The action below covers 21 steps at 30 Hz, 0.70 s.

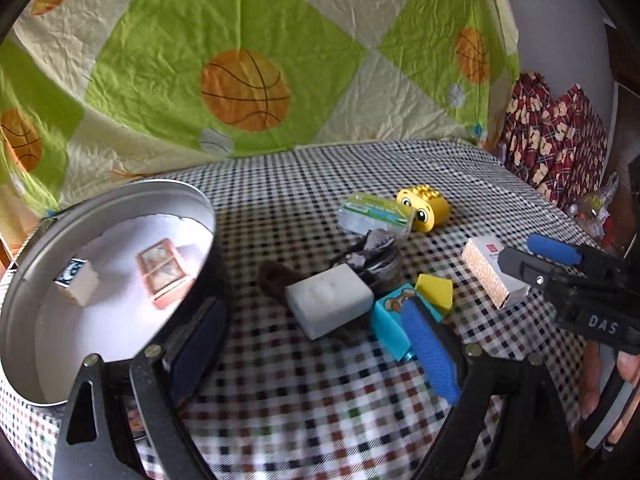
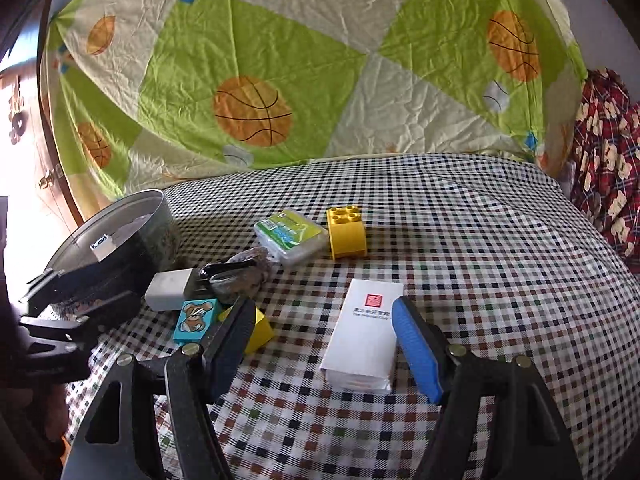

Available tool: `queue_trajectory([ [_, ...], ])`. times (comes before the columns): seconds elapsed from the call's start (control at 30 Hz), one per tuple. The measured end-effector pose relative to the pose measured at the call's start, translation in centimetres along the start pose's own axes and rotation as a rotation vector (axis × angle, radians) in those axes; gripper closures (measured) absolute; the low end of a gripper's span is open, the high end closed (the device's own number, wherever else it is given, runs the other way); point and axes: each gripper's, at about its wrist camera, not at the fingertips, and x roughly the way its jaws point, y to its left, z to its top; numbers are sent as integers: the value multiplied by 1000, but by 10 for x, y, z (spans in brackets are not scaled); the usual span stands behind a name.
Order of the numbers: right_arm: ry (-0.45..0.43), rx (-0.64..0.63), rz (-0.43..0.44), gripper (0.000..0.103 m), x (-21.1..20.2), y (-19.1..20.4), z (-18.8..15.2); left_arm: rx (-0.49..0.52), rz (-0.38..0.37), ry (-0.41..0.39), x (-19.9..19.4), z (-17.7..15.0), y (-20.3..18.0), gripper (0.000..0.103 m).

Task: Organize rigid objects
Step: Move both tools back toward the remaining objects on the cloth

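The left gripper (image 1: 316,344) has its jaws wide apart with nothing between them; its left finger is in shadow against the wall of the round metal tin (image 1: 24,280), so the pad is hard to make out. The right gripper (image 2: 324,344) also stands apart, and the white box with a red stamp (image 2: 366,336) lies flat on the checked tablecloth (image 2: 500,280) between its fingers. The blue pad is just beside the box's right edge; I cannot tell if it touches. The box's long axis runs away from the camera, almost along the fingers.

A little farther, the left finger hides part of a yellow wedge block (image 2: 262,330), next to a blue block with a mouse picture (image 2: 196,318) and a white rectangular block (image 2: 168,288). Behind these lies a dark, unclear bundle (image 2: 240,274). Farther are a clear plastic case with a green label (image 2: 290,236) and a yellow building brick (image 2: 346,232), touching.

Inside the tin lie a pink framed piece (image 1: 162,274) and a small white cube (image 1: 78,282).
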Motion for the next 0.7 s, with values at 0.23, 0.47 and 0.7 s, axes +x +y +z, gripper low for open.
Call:
queue_trajectory([
  [0.23, 68, 52, -3, 30, 14, -14, 0, -33, -26, 72, 31, 6, -5, 19],
  [0.47, 113, 83, 11, 30, 20, -19, -6, -47, -49, 75, 36, 9, -3, 34],
  [0.7, 139, 73, -3, 30, 26, -18, -8, -102, -38, 75, 34, 5, 7, 36],
])
